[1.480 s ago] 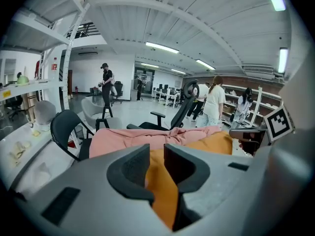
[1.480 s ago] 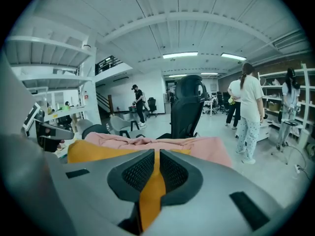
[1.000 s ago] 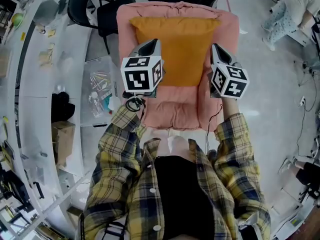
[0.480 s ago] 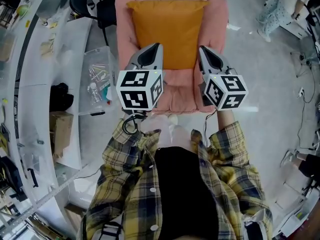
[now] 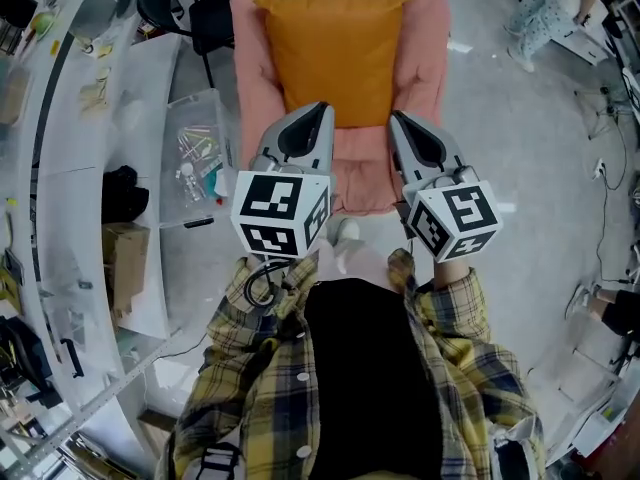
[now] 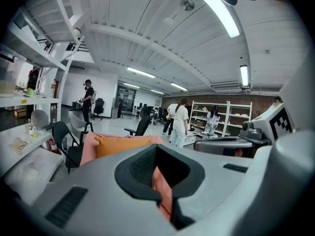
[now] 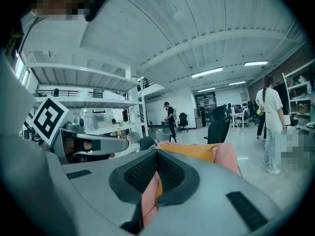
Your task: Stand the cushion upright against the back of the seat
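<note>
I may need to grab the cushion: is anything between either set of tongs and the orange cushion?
Nothing visible does. Only bare pink seat lies between the left tongs, the right tongs and the orange cushion, which stands against the seat back.

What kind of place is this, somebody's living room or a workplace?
Most likely an open-plan lab or workshop office, not a home: black office chairs stand about, white storage racks stand at the back, and a long white workbench runs alongside, with a clear bin of small parts by it.
</note>
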`<state>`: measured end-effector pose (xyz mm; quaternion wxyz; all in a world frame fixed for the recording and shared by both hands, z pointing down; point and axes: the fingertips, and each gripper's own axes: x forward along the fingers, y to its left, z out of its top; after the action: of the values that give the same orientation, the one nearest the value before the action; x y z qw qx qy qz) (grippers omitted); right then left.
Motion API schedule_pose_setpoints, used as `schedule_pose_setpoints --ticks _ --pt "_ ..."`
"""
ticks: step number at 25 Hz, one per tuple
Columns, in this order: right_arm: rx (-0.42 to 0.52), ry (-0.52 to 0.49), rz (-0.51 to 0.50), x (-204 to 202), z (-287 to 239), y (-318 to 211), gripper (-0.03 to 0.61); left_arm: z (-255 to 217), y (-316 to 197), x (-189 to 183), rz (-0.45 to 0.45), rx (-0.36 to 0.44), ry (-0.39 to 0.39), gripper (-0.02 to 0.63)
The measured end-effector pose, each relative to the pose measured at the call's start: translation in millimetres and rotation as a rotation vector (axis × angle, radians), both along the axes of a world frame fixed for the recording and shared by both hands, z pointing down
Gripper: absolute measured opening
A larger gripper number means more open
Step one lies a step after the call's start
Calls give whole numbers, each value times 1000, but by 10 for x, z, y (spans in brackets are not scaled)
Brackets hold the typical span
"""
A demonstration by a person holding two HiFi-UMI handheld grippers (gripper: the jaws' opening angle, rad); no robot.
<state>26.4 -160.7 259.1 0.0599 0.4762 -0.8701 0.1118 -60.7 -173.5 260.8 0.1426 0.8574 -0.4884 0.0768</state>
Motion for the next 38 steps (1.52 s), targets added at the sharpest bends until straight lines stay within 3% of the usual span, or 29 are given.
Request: schedule_pose_setpoints --ticks 6,16,25,38 --pt "-4 -18 -3 -189 -30 111 17 -97 115 -146 18 20 7 3" --pt "-38 -13 -52 -385 66 141 15 69 141 -346 28 -20 48 3" --pt "-26 34 -54 -337 74 58 15 31 58 -179 65 -3 33 3" --pt "-47 4 -48 -165 170 -86 15 76 -48 -71 48 -2 7 3"
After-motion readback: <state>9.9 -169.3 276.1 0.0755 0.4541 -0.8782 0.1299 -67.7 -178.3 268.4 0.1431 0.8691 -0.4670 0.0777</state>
